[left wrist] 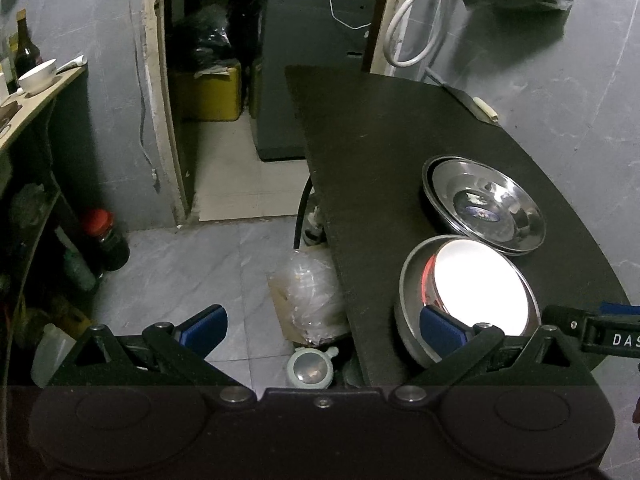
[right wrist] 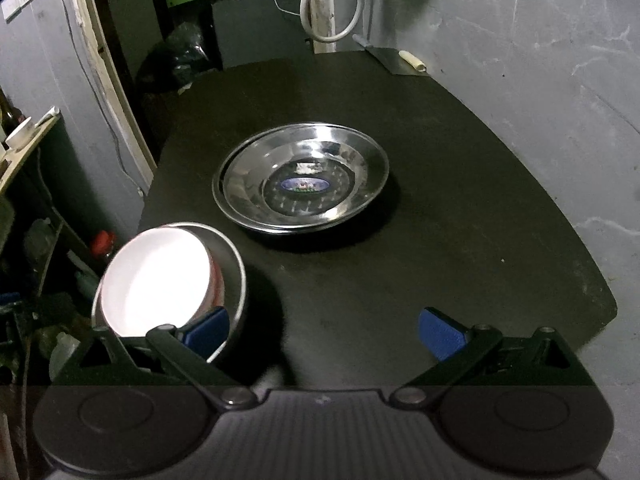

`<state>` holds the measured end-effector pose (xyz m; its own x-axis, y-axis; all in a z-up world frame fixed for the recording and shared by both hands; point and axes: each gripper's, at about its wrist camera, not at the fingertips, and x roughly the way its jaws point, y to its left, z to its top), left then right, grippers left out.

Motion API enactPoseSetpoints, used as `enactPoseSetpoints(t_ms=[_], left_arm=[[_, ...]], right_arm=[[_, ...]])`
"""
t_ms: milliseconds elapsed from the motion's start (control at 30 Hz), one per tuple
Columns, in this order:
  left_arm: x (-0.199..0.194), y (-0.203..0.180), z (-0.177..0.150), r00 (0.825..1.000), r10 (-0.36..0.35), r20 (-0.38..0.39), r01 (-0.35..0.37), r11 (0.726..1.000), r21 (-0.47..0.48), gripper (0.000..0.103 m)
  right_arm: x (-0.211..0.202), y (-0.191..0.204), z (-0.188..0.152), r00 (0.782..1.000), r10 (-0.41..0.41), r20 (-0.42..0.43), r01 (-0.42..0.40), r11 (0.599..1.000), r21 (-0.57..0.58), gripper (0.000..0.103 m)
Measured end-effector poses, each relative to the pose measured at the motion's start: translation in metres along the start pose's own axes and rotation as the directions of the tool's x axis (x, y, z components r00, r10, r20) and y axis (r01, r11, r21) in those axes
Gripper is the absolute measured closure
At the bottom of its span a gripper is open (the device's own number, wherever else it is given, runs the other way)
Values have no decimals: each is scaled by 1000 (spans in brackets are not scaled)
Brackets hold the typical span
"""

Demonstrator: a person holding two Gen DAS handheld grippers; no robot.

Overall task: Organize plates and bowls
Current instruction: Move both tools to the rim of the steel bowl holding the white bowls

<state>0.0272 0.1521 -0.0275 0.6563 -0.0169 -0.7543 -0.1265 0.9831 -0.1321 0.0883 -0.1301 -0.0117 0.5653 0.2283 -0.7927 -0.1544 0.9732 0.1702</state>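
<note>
A steel bowl (left wrist: 403, 284) with a white bowl (left wrist: 480, 292) nested inside sits at the near left edge of the dark table (left wrist: 380, 140). Just beyond it lies a stack of shiny steel plates (left wrist: 484, 208). My left gripper (left wrist: 323, 328) is open; its right finger overlaps the steel bowl's near rim and its left finger hangs over the floor. In the right wrist view my right gripper (right wrist: 325, 333) is open above bare table, its left finger in front of the steel bowl (right wrist: 234, 276). The white bowl (right wrist: 156, 284) and the plates (right wrist: 300, 178) lie ahead. Neither gripper holds anything.
A cleaver (right wrist: 394, 60) lies at the table's far end by the wall. Left of the table, a crumpled plastic bag (left wrist: 308, 292) and a red-capped jar (left wrist: 106, 244) sit on the tiled floor. A shelf (left wrist: 48, 92) at the left carries another white bowl and bottles.
</note>
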Motion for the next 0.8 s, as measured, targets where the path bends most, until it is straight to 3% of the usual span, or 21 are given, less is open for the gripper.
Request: enactPoseSetpoints(t_ms=[367,800], left_arm=[[13,-17,3,999,25,-25,-23,996,83,1],[24,-23,6,996,76,-45,-71,992,102,1]], right_arm=[[10,-7,4,1000,21,-22,-21,1000,-14,0],[17,-3,11,997,66,-38,-69,995,-79,0]])
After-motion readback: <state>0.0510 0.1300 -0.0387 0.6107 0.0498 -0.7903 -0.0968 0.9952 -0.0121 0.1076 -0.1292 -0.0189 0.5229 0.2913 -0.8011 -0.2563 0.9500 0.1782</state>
